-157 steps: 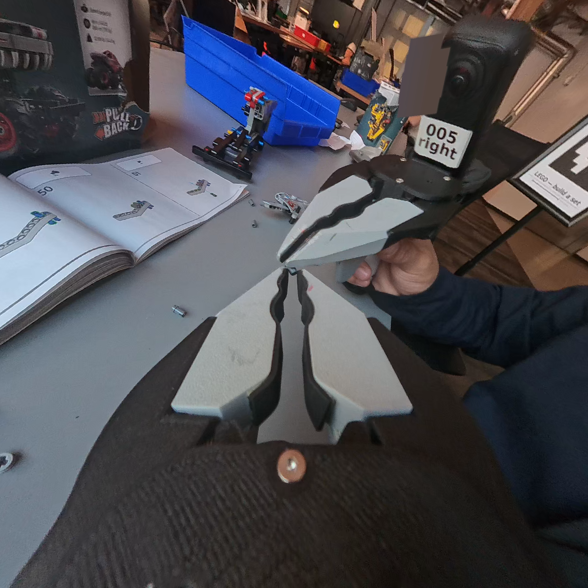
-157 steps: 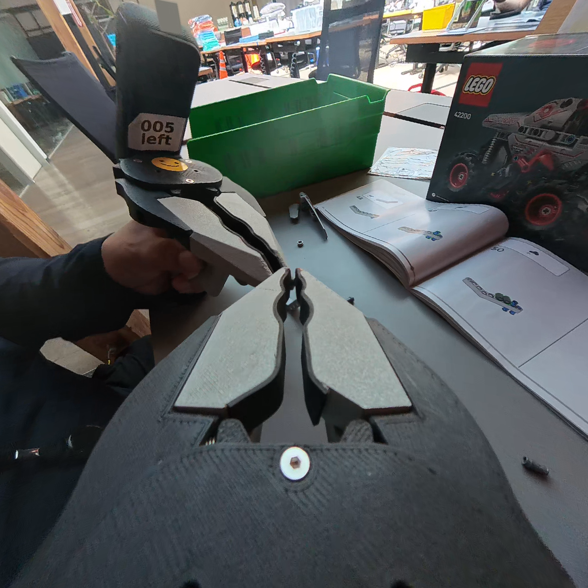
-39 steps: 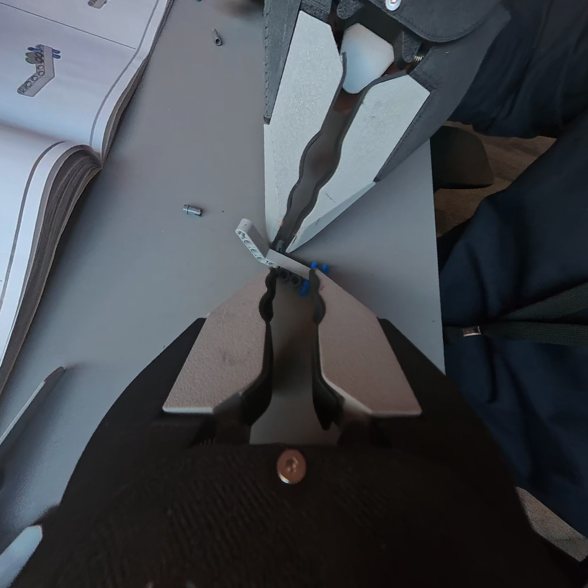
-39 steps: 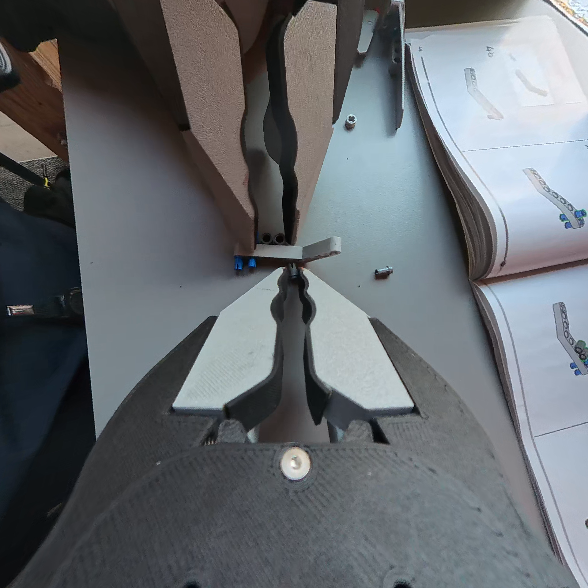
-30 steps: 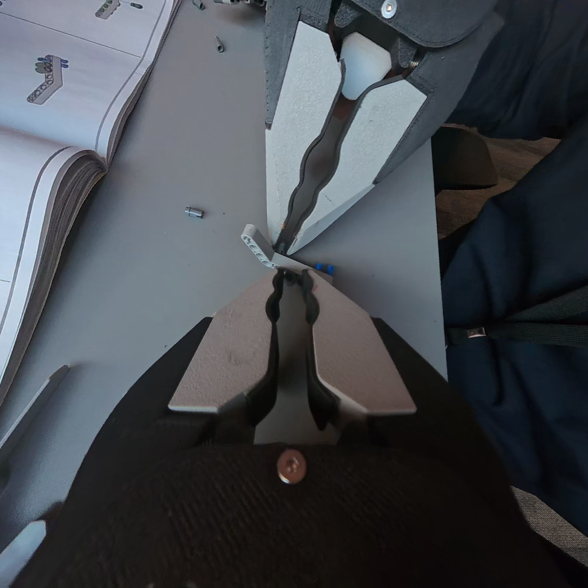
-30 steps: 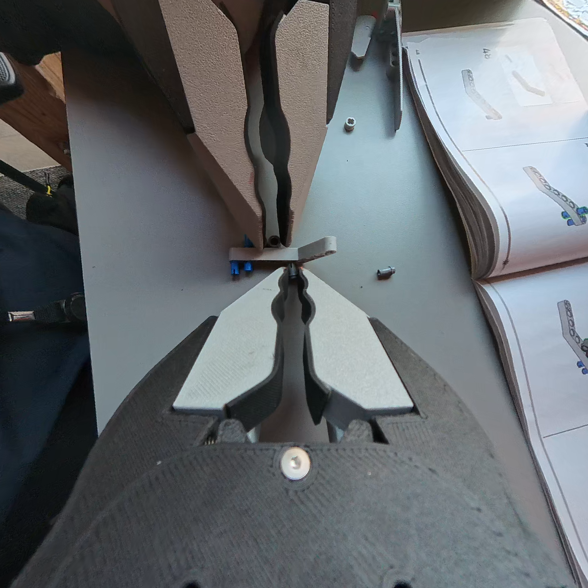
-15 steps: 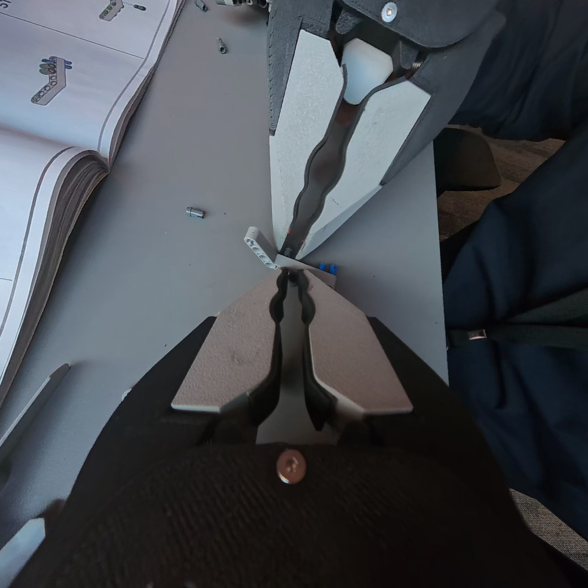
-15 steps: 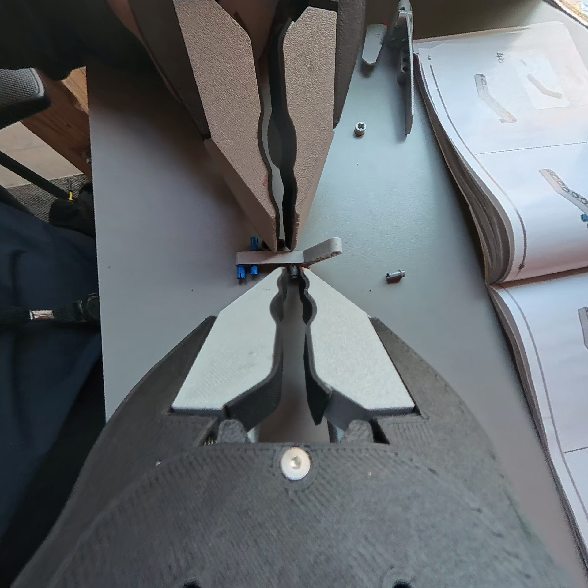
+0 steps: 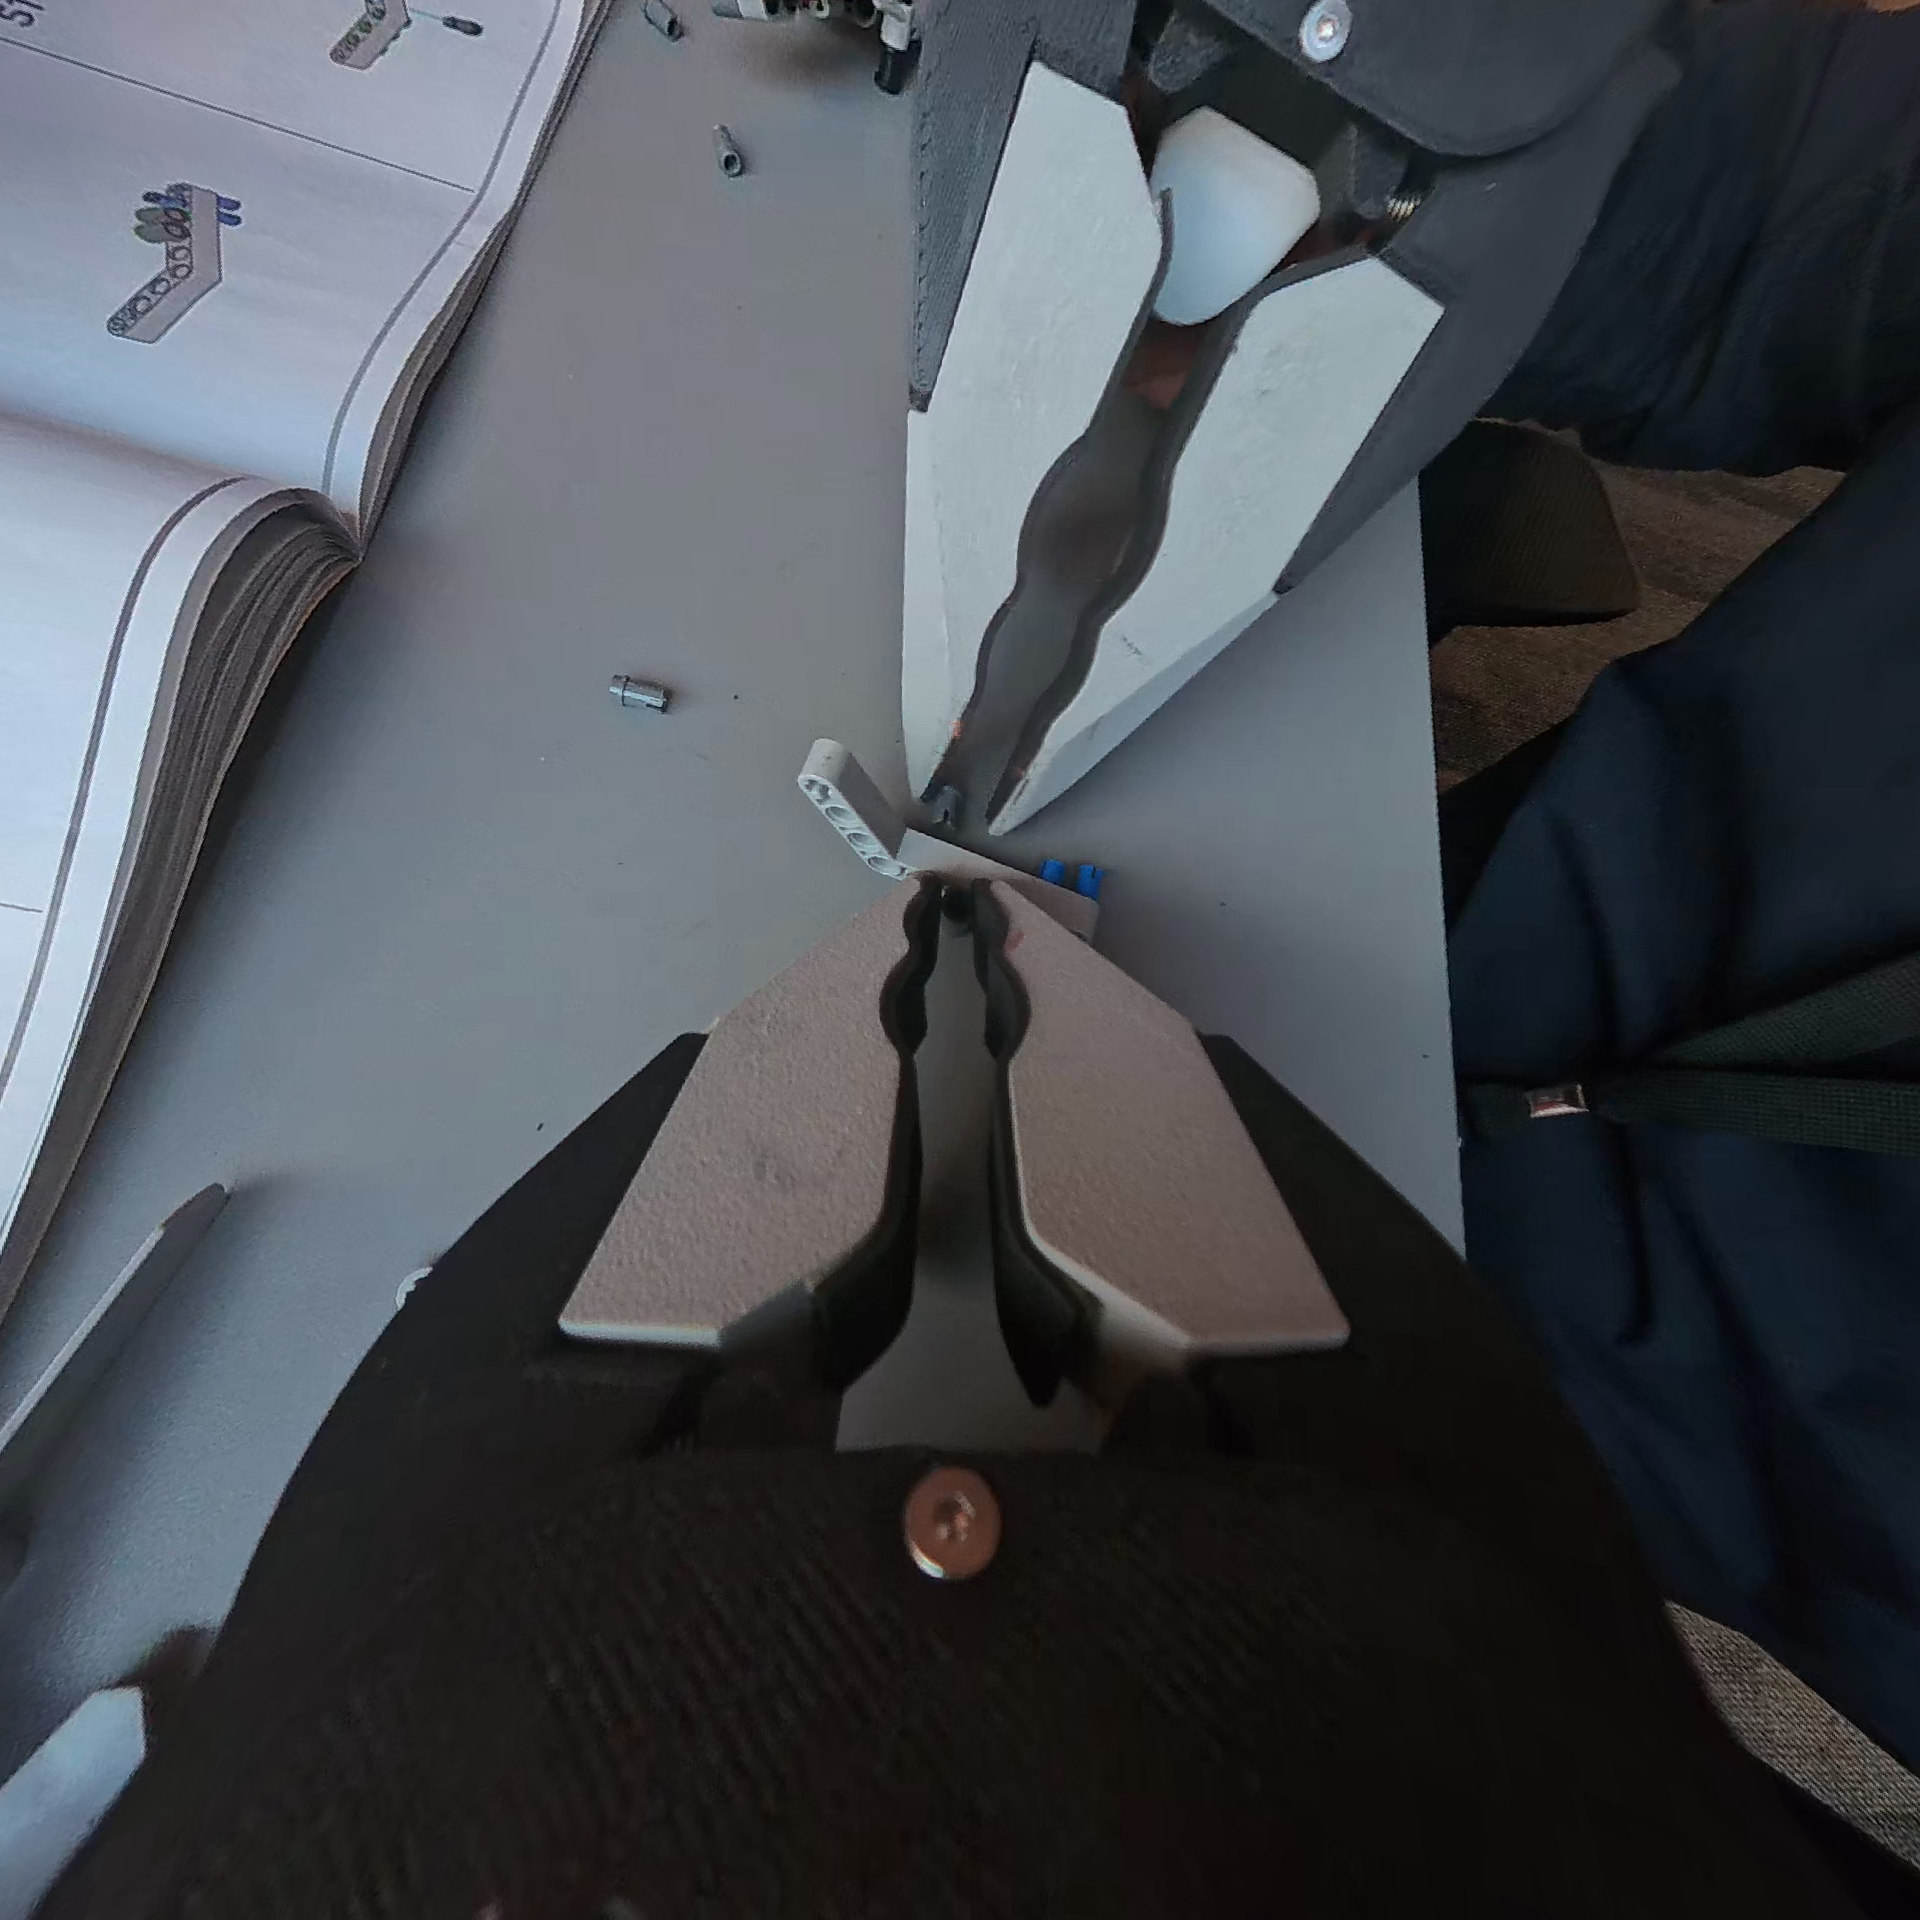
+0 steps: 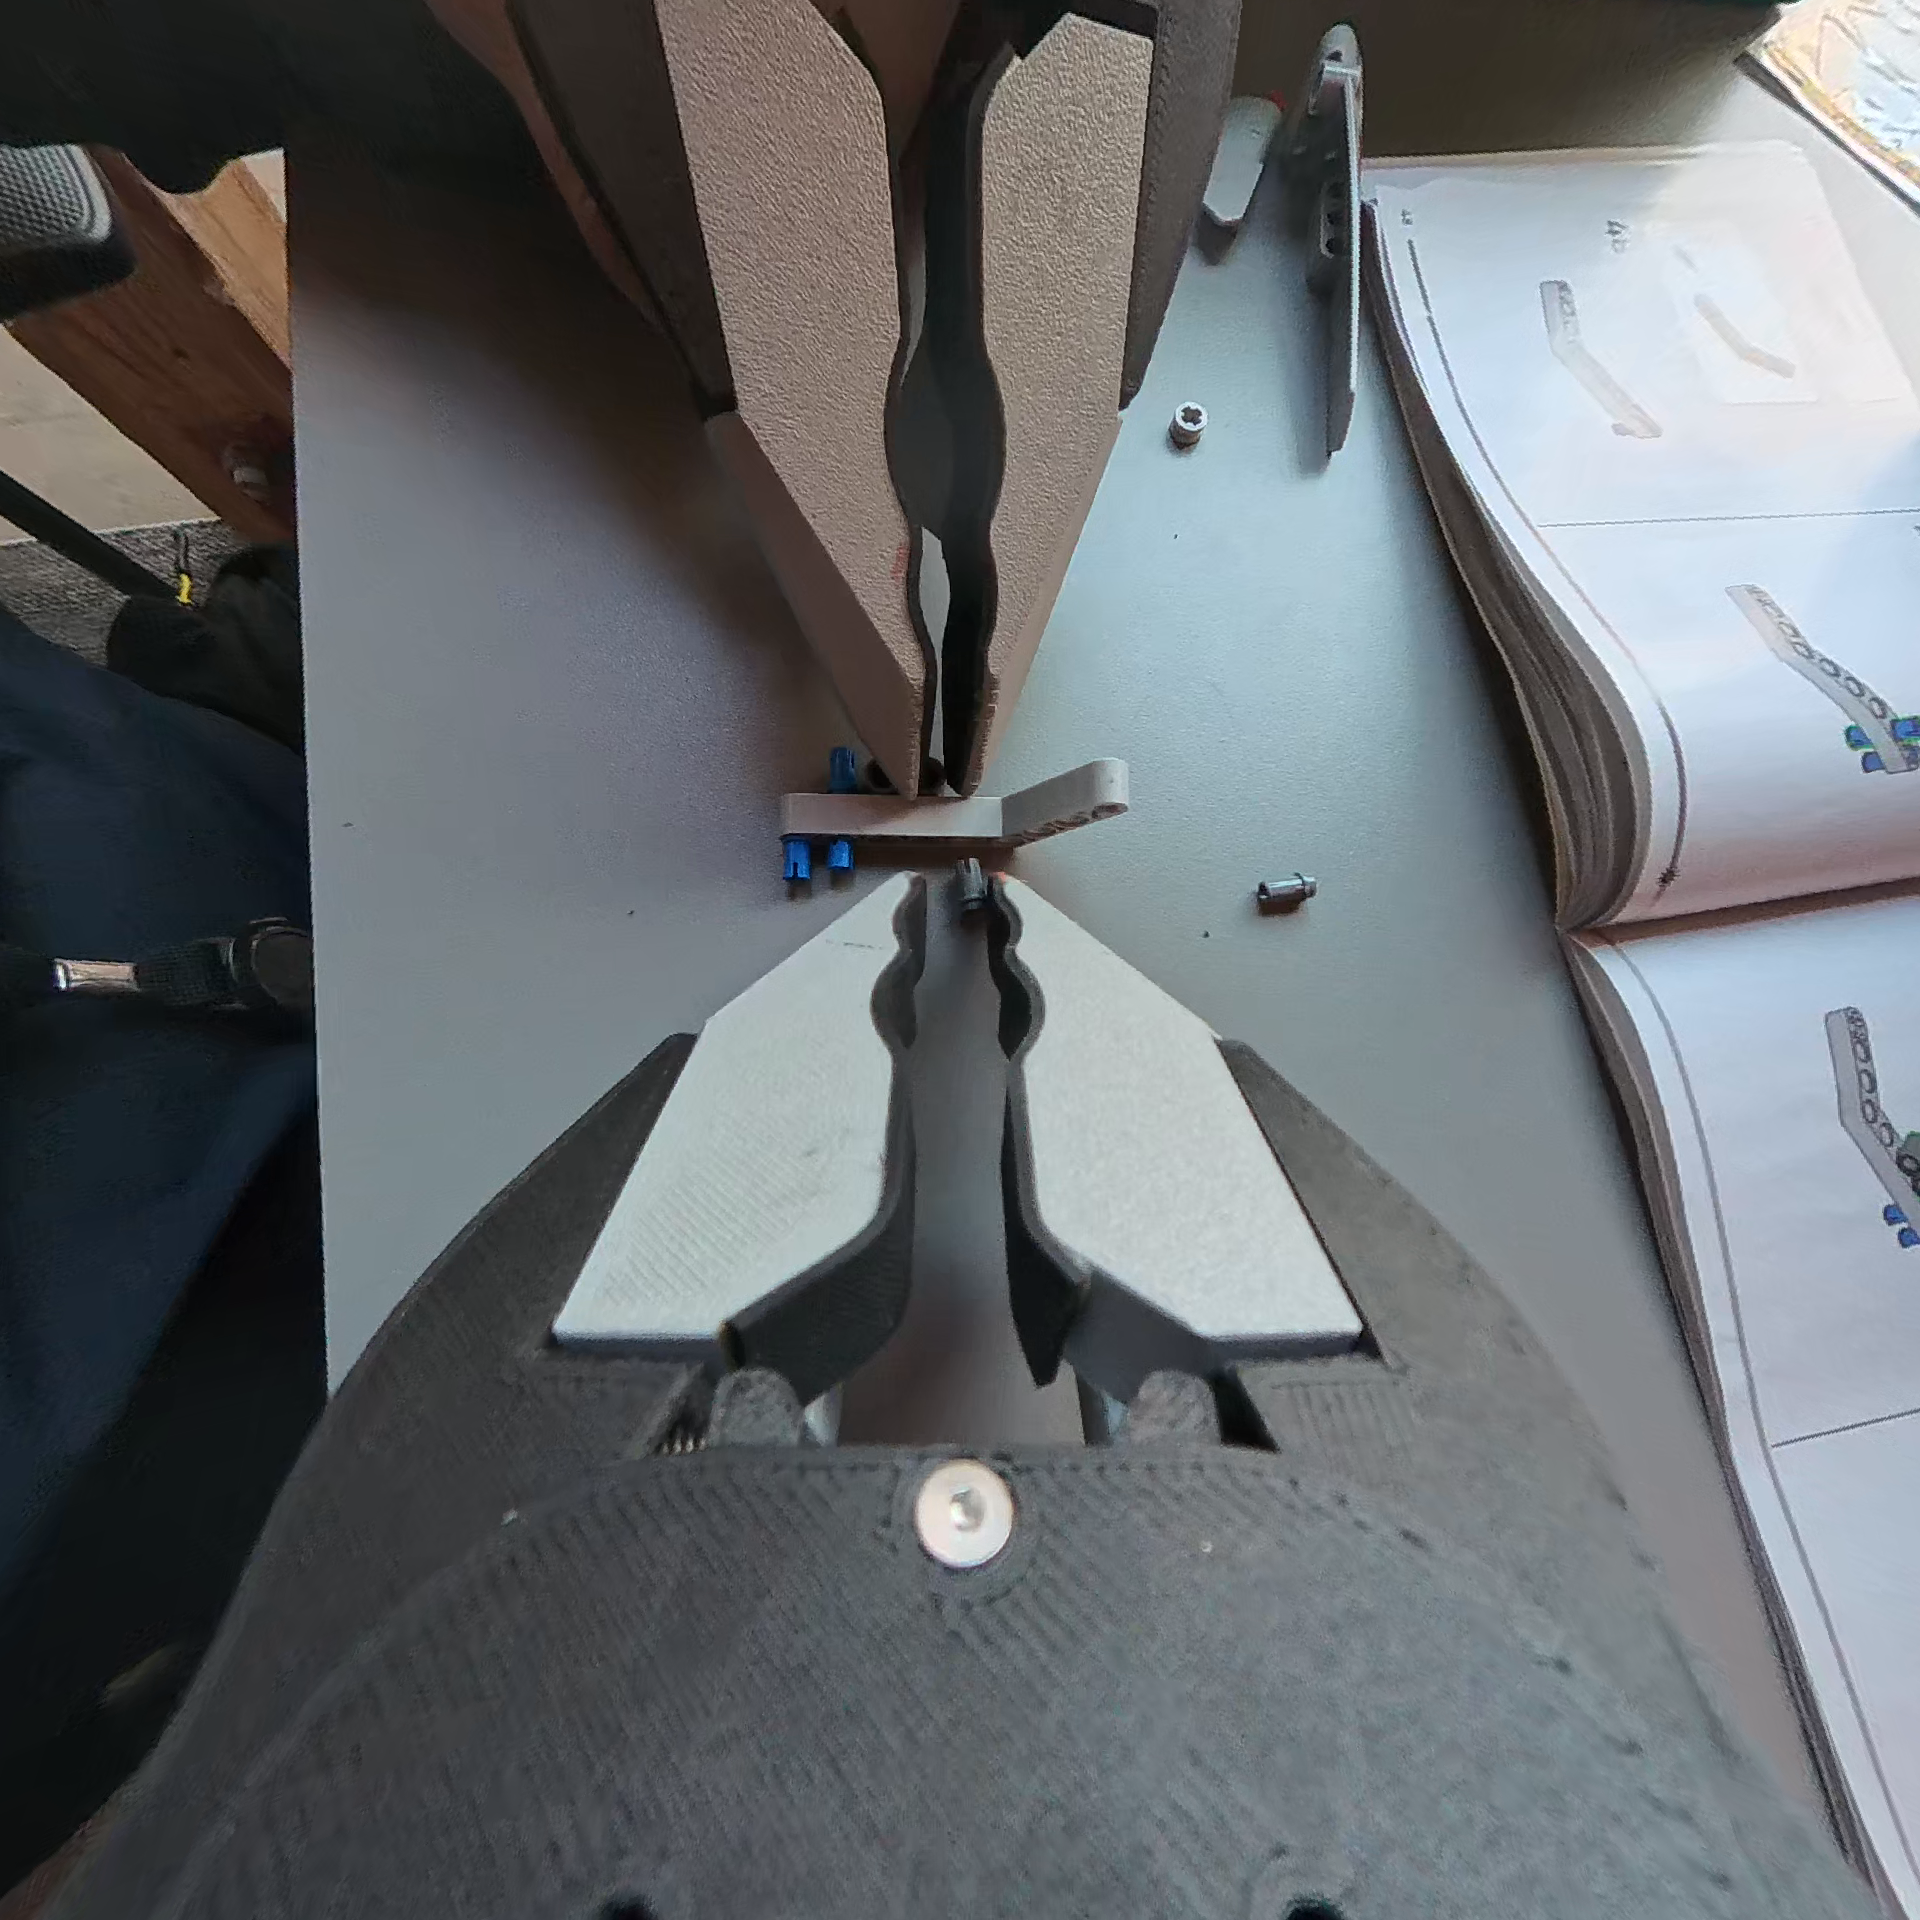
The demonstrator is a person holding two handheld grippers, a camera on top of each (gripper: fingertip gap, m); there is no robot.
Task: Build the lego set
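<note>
Two grippers meet tip to tip in the middle of both views, above the grey desk (image 10: 582, 582). The left gripper (image 9: 957, 896) comes up from the lower centre of the left wrist view, and its fingers (image 9: 790, 1132) are closed on the bent grey beam (image 10: 951, 816), which lies crosswise between the two grippers. In the right wrist view this beam has its angled end pointing to the right, and two blue pins (image 10: 816, 856) stick out of its left end. The right gripper (image 10: 953, 902) rises from the bottom of its own view. Its fingers (image 10: 1132, 1132) stand narrowly apart, and a small dark pin (image 10: 971, 885) rests against the tip of the right-hand one, just below the beam. I cannot tell whether this pin is already seated in the beam, or whether the fingers still pinch it.

One loose dark pin (image 10: 1286, 889) lies on the desk just to the right of the beam. An open instruction booklet (image 10: 1714, 582) fills the right edge of the right wrist view and the upper left of the left wrist view. Near its top left corner, in the upper part of the right wrist view, lie a long grey beam (image 10: 1335, 239) and a small grey bush (image 10: 1191, 424). Dark blue clothing of the person (image 9: 1704, 1039) fills the right side of the left wrist view.
</note>
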